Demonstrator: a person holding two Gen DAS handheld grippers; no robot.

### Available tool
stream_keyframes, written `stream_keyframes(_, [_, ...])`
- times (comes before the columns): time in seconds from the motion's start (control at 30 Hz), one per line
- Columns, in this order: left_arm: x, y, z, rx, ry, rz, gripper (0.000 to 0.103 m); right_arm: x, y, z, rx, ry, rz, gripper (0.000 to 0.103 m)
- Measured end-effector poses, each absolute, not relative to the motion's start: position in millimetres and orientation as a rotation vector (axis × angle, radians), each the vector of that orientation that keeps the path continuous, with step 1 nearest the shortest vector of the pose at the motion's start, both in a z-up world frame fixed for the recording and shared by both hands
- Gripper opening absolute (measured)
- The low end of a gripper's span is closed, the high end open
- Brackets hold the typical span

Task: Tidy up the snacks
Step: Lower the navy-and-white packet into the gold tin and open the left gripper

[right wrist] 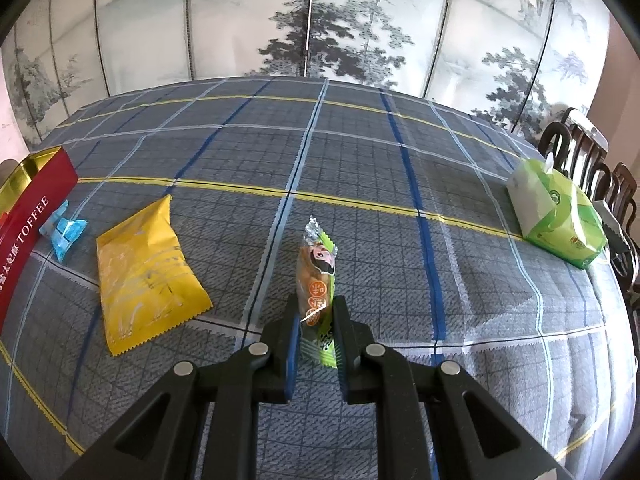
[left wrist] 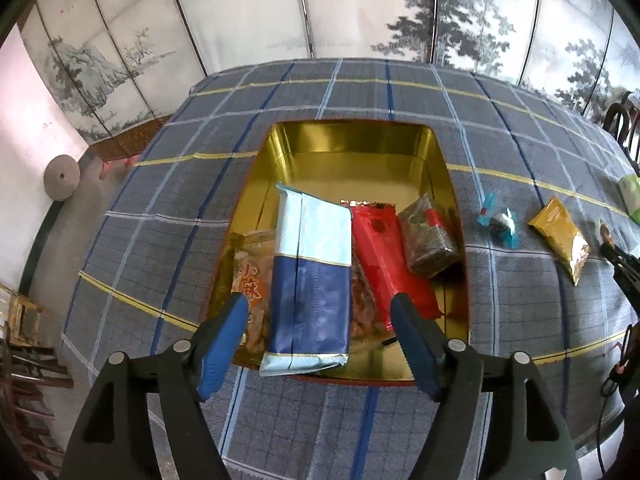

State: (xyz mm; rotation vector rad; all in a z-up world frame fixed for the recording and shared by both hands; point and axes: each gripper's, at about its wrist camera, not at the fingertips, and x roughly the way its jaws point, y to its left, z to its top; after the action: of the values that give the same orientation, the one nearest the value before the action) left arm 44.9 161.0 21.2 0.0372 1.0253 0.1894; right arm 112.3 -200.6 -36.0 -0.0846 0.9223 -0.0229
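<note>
The left tool point(left wrist: 320, 340) hovers with its blue-padded fingers point(left wrist: 222, 344) spread wide, over the near end of a gold-lined tin point(left wrist: 356, 148) on the plaid-covered counter point(left wrist: 160, 208). Between the fingers lies a long blue-and-white pack point(left wrist: 310, 280), untouched by either pad, resting on the tin's other contents with its near end over the tin's near rim. Under its left side is a clear orange-printed bag point(left wrist: 250, 268); to its right a red pack point(left wrist: 384, 256), then a dark brown block point(left wrist: 430, 236) against the tin's right wall. On the cloth right of the tin lie a blue-wrapped candy point(left wrist: 498, 220) and a yellow pouch point(left wrist: 562, 238), apart. The right tool point(left wrist: 622, 268) shows at the right edge.
</note>
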Motion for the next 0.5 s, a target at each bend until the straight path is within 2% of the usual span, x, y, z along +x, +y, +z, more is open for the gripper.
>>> stream_keyframes(0.5, [24, 166, 24, -0.008, 0.997, 0.231, 0.080, 112, -198, -36, -0.079, 0.927, -0.043, 0.015])
